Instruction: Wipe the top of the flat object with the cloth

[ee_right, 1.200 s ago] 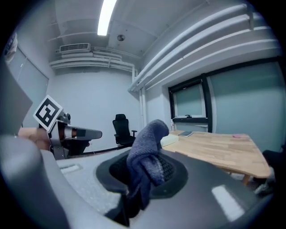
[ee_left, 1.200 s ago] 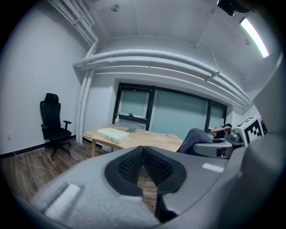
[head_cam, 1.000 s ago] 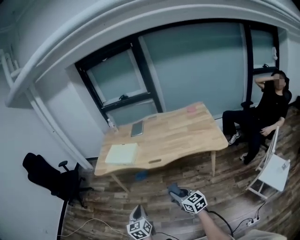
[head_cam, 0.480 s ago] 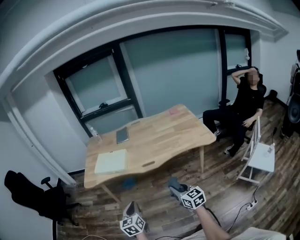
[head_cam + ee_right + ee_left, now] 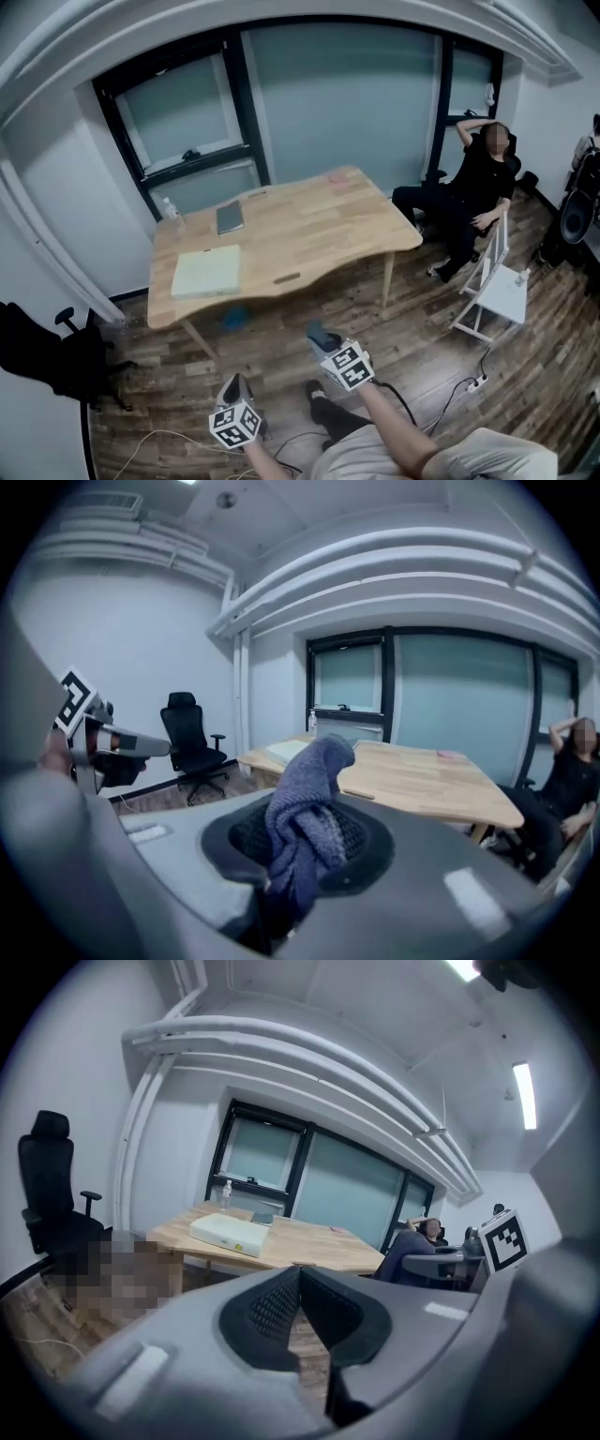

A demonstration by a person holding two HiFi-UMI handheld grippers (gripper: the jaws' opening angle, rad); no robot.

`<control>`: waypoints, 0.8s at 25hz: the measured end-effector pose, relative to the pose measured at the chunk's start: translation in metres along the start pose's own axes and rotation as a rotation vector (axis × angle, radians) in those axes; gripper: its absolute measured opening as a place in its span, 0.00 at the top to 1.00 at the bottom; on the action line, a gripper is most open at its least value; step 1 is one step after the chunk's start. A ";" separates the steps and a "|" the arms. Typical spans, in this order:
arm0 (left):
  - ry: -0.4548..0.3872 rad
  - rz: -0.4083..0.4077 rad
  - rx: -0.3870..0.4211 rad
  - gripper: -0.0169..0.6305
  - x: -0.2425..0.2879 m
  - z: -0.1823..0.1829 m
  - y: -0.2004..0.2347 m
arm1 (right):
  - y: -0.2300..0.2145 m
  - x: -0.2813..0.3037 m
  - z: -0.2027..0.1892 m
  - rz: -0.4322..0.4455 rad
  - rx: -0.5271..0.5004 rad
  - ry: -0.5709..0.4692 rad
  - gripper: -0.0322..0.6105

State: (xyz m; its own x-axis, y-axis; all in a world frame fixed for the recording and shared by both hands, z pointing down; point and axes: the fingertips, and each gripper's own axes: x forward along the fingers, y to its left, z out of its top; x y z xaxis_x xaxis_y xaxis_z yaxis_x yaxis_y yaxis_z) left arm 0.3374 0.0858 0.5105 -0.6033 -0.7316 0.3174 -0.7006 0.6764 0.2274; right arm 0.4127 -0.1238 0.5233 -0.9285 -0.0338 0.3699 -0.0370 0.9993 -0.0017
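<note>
Head view first: both grippers sit low in the frame, over the wood-plank floor (image 5: pixel 281 347). The right gripper (image 5: pixel 328 342), at lower centre, has a blue-grey cloth (image 5: pixel 320 333) bunched at its tip. The left gripper (image 5: pixel 236 389) is lower left of it, and the two are apart. The flat object (image 5: pixel 206 272), a pale slab, lies on the left part of the wooden worktop (image 5: pixel 328 234), mid-frame and well apart from both sets of jaws. Behind it on the worktop there's a dark tablet-like thing (image 5: pixel 230 217). A small bottle (image 5: pixel 169 208) stands at the far left corner; what's in it I can't tell. A person (image 5: pixel 473 183) sits at upper right, and a black office chair (image 5: pixel 37 352) shows at the left edge.

Left gripper view: the jaws are pressed together at centre frame, with nothing between them. The flat object sits above and left of the jaw tips, on the near left end of the worktop, far from them.

Right gripper view: the jaws are clamped on the cloth, a knit one. It stands up out of them, folds over at the top and hangs down in front. The flat object peeks out just left of the cloth's top, on the distant worktop. The left gripper shows at the left edge.
</note>
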 end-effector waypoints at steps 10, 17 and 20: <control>0.022 0.162 -0.035 0.96 -0.003 0.012 0.133 | 0.078 0.132 0.030 0.149 0.072 -0.001 0.82; 0.044 0.179 0.002 0.96 0.041 0.056 0.207 | 0.096 0.234 0.067 0.171 0.119 0.006 0.82; 0.044 0.178 0.007 0.96 0.066 0.075 0.232 | 0.096 0.271 0.084 0.170 0.142 0.002 0.82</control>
State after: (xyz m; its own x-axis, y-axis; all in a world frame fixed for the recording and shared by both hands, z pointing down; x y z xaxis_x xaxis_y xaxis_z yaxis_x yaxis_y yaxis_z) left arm 0.1064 0.1881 0.5157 -0.7005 -0.5960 0.3924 -0.5870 0.7940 0.1582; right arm 0.1266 -0.0387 0.5449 -0.9249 0.1351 0.3553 0.0681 0.9785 -0.1947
